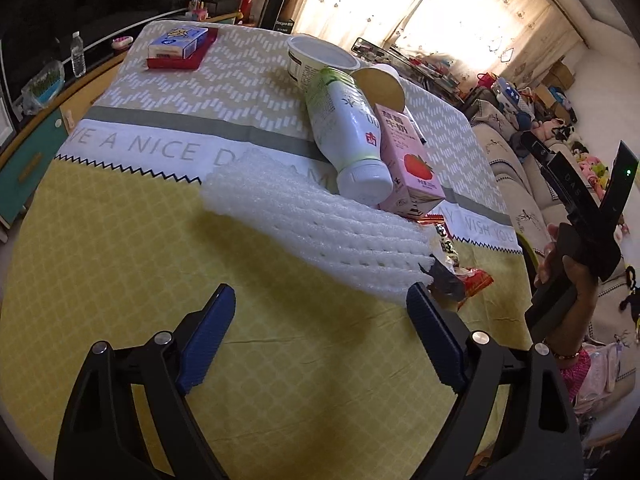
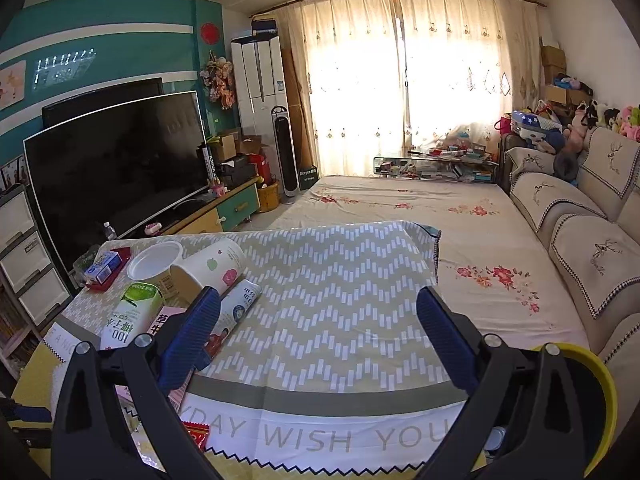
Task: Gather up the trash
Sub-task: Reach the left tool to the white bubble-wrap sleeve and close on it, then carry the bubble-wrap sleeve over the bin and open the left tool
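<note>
My left gripper (image 1: 320, 300) is open and empty just above the yellow tablecloth (image 1: 120, 240), right in front of a white foam net sheet (image 1: 320, 228). Behind the foam lie a white-green drink bottle (image 1: 344, 128), a pink strawberry milk carton (image 1: 408, 160), a white tub (image 1: 320, 58), a paper cup (image 1: 380, 84) and red snack wrappers (image 1: 468, 280). My right gripper (image 2: 316, 320) is open and empty above the table's right part; its body shows in the left wrist view (image 1: 576, 232). The bottle (image 2: 128, 312), cup (image 2: 212, 268) and tub (image 2: 154, 260) lie to its left.
A yellow bin (image 2: 592, 396) stands at the table's right edge. A blue-white box on a red tray (image 1: 180, 46) sits at the far corner. A TV (image 2: 116, 164), a bed (image 2: 440, 224) and a sofa (image 2: 580, 216) surround the table.
</note>
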